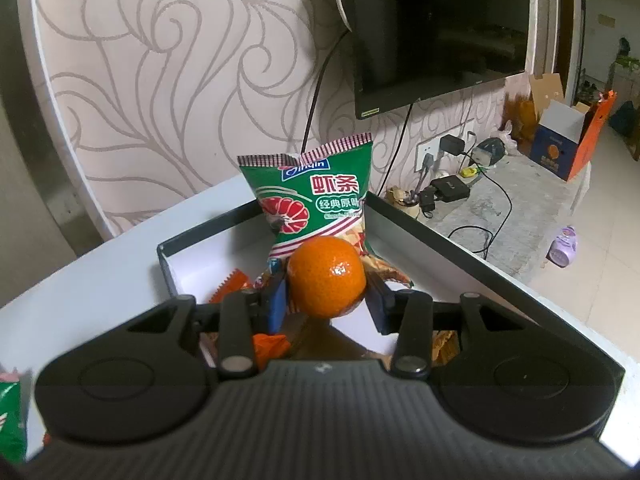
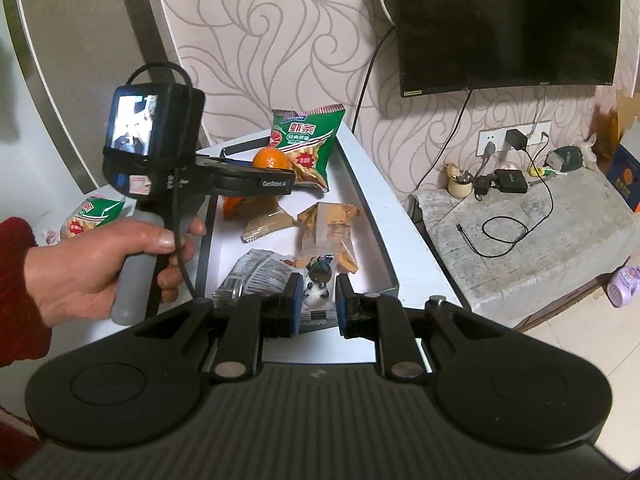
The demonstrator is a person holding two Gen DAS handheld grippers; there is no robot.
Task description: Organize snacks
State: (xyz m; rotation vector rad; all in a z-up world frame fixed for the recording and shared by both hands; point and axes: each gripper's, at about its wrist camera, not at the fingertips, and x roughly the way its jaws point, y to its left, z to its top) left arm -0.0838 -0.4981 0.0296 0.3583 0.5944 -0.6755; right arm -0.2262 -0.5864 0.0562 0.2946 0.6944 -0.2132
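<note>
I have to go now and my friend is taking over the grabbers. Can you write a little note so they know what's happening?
Left gripper: shut on the orange, held over the tray, in front of the green chip bag.
Right gripper: pinching a small panda-print packet over the tray's near end.
Done: cracker packs and a silver packet lie in the tray.
Left: set down the orange and packet; another green bag waits on the table outside the tray.
</note>
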